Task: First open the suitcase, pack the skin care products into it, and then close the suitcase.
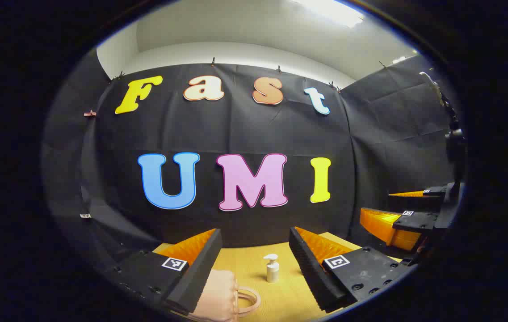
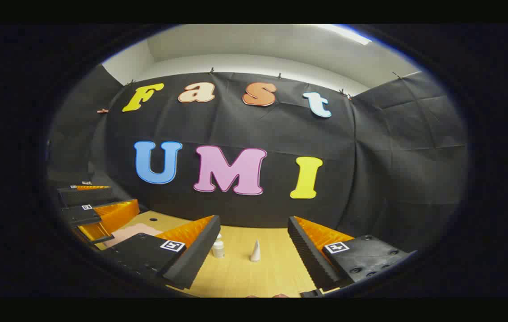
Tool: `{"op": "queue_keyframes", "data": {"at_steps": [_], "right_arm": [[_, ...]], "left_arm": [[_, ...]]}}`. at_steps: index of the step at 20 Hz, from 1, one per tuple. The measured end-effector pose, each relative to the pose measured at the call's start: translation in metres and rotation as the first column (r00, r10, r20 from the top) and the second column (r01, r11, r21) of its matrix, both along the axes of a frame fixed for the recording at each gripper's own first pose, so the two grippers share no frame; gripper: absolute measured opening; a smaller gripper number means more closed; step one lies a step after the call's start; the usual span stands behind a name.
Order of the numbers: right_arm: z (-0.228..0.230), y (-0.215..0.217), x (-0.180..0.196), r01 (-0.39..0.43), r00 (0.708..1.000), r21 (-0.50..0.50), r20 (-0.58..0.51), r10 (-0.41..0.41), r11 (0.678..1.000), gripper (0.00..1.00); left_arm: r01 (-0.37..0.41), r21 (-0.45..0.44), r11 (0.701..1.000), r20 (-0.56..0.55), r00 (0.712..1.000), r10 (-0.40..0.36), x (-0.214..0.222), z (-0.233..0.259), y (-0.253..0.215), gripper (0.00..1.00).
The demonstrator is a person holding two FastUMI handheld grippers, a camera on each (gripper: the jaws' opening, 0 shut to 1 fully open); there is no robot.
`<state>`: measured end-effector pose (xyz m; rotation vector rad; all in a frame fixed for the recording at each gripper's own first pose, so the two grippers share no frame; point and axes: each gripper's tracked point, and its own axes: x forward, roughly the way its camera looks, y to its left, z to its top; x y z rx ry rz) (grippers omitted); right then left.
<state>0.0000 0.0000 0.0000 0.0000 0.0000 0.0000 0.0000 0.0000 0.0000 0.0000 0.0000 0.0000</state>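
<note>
A pink suitcase [image 1: 218, 297] with a looped handle lies shut on the wooden table [image 1: 294, 295], low in the left gripper view beside my left finger. A white pump bottle [image 1: 272, 268] stands upright a little beyond it, between the open fingers of my left gripper [image 1: 254, 232], which holds nothing. In the right gripper view, a small white bottle [image 2: 218, 248] and a white cone-shaped tube [image 2: 255, 251] stand ahead of my right gripper [image 2: 254, 219], which is open and empty. The suitcase [image 2: 131, 232] shows at the left, partly behind my finger.
My right gripper [image 1: 396, 208] hovers at the right edge of the left gripper view, and my left gripper [image 2: 102, 199] sits at the left of the right gripper view. A small round hole [image 2: 153, 219] marks the table [image 2: 245, 273]. Black cloth walls close the back and sides.
</note>
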Motion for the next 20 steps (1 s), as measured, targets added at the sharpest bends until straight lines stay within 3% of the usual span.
{"op": "queue_keyframes", "data": {"at_steps": [5,17,20], "right_arm": [[0.001,0.004,0.001,0.007,1.0,-0.011,-0.005,-0.007,1.0,0.97],[-0.008,0.001,-0.003,0.014,1.0,-0.053,-0.018,-0.015,0.998,0.97],[-0.014,-0.002,-0.004,0.02,0.999,-0.042,-0.029,-0.021,0.999,0.97]], "left_arm": [[0.021,-0.062,0.998,-0.058,0.998,-0.025,0.008,-0.019,0.002,0.97],[0.068,-0.099,0.993,-0.124,0.989,-0.08,0.012,-0.052,-0.011,0.97],[0.1,-0.193,0.976,-0.211,0.967,-0.141,0.017,-0.082,-0.024,0.97]]}}
